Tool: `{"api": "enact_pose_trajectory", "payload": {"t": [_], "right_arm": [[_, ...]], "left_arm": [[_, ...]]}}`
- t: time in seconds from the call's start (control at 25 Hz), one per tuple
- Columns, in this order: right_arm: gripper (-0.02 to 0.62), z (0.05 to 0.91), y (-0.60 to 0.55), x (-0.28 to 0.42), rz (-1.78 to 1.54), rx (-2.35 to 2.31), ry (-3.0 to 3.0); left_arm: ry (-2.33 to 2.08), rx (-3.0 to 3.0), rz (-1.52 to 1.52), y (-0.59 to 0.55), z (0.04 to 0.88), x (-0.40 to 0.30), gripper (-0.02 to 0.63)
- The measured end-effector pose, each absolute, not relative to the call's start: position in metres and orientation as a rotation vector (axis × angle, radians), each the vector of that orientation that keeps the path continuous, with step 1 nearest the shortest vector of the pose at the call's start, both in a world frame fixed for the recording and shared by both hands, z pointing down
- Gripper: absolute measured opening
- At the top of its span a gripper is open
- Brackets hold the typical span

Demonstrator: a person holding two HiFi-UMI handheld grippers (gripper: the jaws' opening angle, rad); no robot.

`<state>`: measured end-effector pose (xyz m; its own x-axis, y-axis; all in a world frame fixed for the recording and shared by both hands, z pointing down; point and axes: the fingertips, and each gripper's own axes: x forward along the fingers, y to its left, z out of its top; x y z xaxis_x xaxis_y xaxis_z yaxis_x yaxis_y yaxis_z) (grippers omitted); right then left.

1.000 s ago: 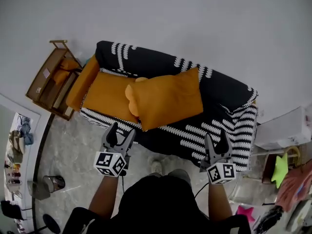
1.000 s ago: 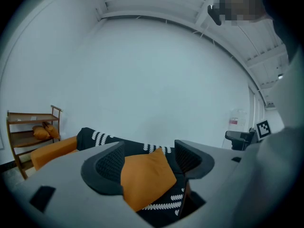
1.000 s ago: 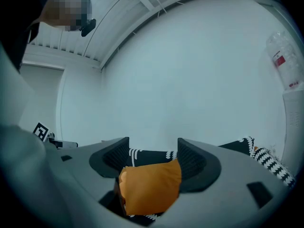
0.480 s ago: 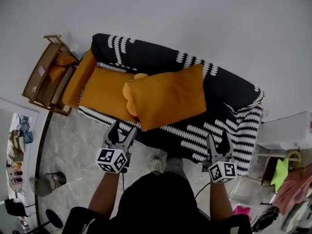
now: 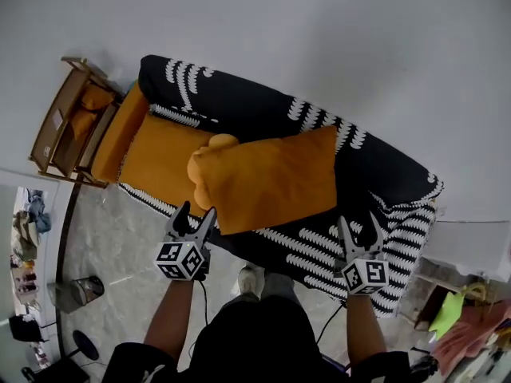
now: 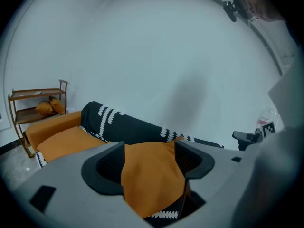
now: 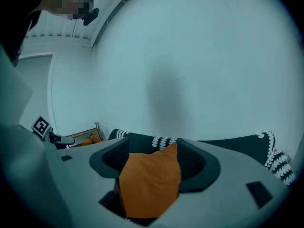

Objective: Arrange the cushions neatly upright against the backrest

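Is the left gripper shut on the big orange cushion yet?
No, the left gripper stands open, short of the large orange fabric cushion.

Wooden shelf rack against white wall, grey marbled floor, metal pot on it

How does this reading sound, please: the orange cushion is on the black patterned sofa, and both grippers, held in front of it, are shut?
One slip: the grippers are open, not shut. The left gripper and right gripper each show jaws apart, clamping nothing, in their own gripper views. The orange cushion is indeed on the black patterned sofa, both grippers in front of it.
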<state>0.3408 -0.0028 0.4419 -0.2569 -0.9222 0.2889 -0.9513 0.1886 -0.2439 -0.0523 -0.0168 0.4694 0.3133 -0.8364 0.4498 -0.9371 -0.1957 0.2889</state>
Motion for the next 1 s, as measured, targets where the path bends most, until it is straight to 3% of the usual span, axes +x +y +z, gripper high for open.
{"api": "enact_pose_trajectory", "payload": {"t": [0.76,1.0], "right_arm": [[0.360,0.643,-0.171,0.336,0.782,1.444,-2.279],[0.411,0.673,-0.188,0.340,0.843,1.409,-2.256]], "left_arm": [[-1.684,1.685,0.396,-0.075,0.626,-0.070,0.350],[-1.664,1.685,0.437,-0.073,0.646,-0.057,0.360]]}}
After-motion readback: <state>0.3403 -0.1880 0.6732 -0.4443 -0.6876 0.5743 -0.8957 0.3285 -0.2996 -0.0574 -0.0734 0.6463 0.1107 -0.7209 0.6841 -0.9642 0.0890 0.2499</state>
